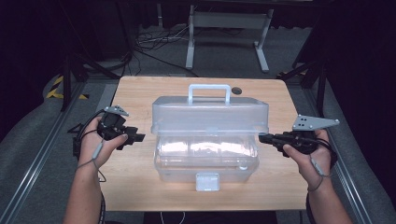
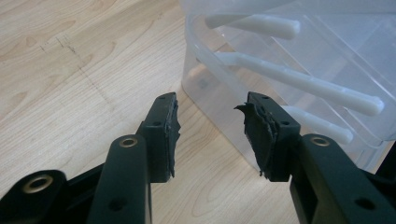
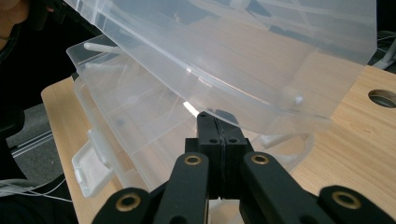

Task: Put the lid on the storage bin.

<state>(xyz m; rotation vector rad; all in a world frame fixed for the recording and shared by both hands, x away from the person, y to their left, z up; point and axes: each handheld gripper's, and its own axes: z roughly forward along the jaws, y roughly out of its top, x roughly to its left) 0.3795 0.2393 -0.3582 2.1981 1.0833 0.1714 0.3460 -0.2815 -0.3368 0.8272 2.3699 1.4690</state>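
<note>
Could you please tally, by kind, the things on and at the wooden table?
Clear plastic box, lid raised: 1
Handheld tool: 2, the left tool open and the right tool shut at the lid's edge
Wooden table: 1
Total: 4

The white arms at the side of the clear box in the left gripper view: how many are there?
3. One arm is at the top, under the lid; a second arm slants below it; a third arm is lowest, behind the gripper's jaw. More may be hidden.

Clear plastic box (image 1: 205, 154) with white handle (image 1: 209, 93), pale wood-grain table (image 1: 135, 93), black grippers (image 1: 133, 136), grey floor (image 1: 28, 140)
</note>
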